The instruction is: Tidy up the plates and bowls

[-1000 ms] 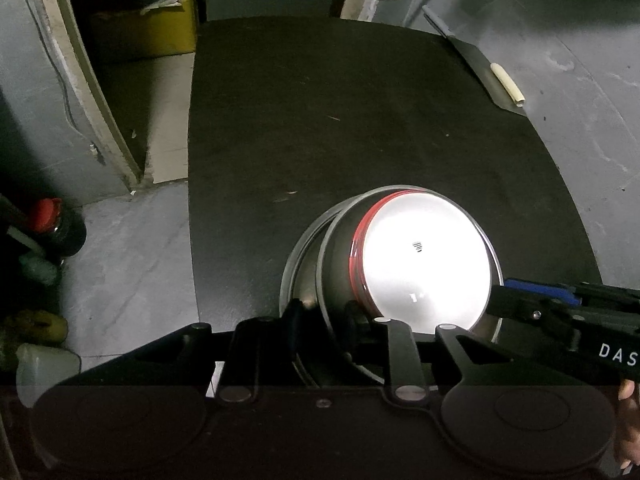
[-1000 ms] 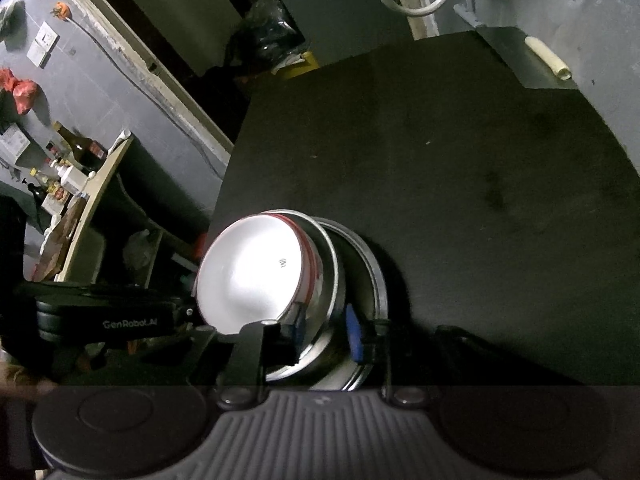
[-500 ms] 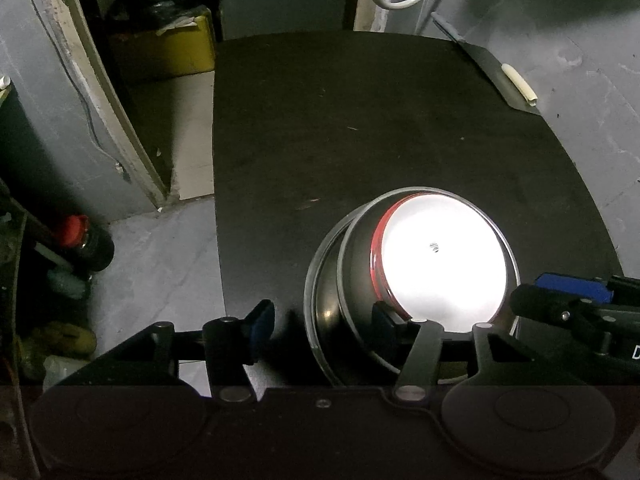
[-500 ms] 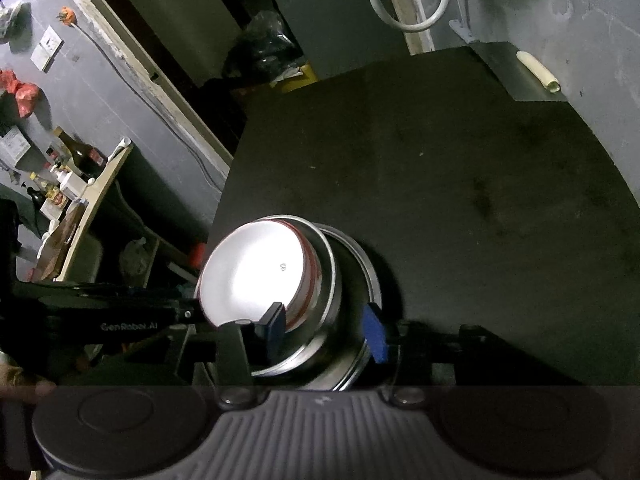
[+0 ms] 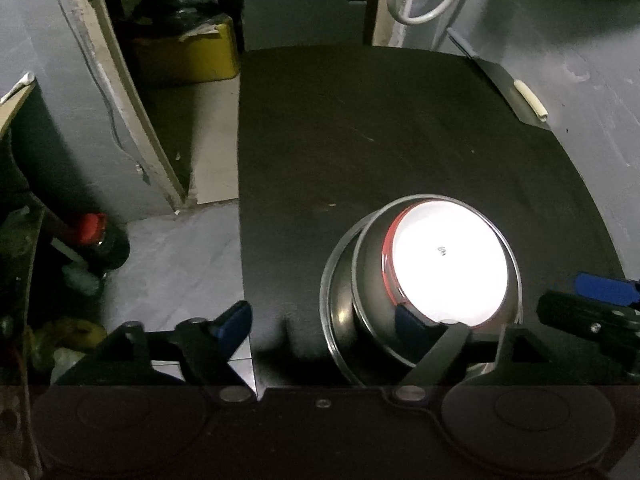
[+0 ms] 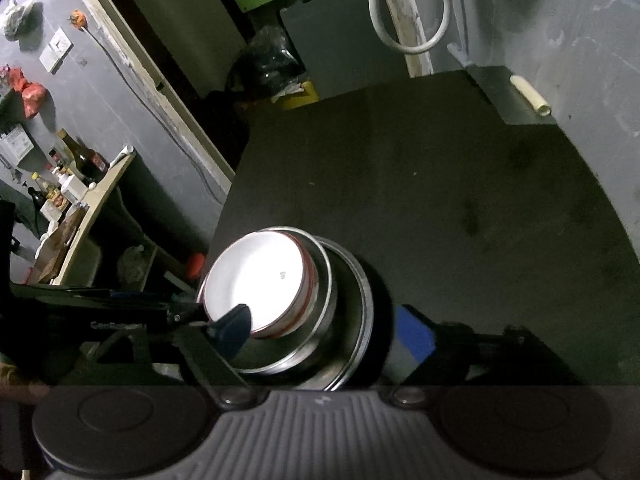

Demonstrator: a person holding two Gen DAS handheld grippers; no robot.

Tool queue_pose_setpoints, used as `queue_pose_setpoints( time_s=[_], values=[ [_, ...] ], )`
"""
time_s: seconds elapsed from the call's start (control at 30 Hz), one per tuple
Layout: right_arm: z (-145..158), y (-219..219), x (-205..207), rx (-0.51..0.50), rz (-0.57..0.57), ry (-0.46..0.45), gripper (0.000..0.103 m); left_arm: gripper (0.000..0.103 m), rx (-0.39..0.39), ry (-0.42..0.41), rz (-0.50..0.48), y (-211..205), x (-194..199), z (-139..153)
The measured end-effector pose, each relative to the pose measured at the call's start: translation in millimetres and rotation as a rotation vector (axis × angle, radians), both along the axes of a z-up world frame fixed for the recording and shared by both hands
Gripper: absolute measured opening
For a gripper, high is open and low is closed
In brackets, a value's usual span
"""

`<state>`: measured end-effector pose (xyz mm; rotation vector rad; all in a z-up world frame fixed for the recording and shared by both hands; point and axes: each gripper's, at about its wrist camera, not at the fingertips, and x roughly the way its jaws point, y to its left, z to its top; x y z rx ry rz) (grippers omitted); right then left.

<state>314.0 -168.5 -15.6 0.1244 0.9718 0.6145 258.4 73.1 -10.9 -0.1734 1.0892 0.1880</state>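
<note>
Bowls sit nested in one stack near the front left edge of a dark matte table point(image 5: 400, 140): a white bowl with a red outside point(image 5: 450, 266) inside a shiny steel bowl point(image 5: 368, 320), on a flat steel plate point(image 5: 332, 300). The left gripper point(image 5: 320, 316) and the right gripper point(image 6: 324, 330) are both spread wide, grasping nothing, beside the stack. One pale roll point(image 6: 530, 96) lies at the far right corner.

On the table point(image 5: 400, 140), near its front edge, my plate point(image 5: 452, 264) lies in a bowl point(image 5: 368, 280), which lies in a wider dish point(image 5: 334, 280). My left gripper point(image 5: 324, 322) stands before the stack, my right gripper point(image 6: 326, 330) straddles it.
</note>
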Motion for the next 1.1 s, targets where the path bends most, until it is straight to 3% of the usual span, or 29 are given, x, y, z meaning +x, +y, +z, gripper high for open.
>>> queue_pose_setpoints(
  time_s=[0.17,0.27,0.63,1.1],
  values=[
    [4.9,-6.5,-4.7,0.014,-0.001,-0.019,0.097,0.097,-0.019,-0.032,0.021,-1.8,-7.2,7.7],
    [7.5,-10.4,-7.2,0.021,-0.003,-0.032,0.102,0.097,-0.01,-0.047,0.026,-6.1,-11.4,10.9],
    [16.4,-20.0,-15.3,0.036,-0.016,-0.102,0.103,0.097,0.003,-0.108,0.064,-13.3,-29.3,20.3],
    [25.7,-28.1,-38.4,0.045,-0.033,-0.292,0.103,0.102,-0.04,-0.33,0.114,-26.6,-55.4,34.8]
  ],
)
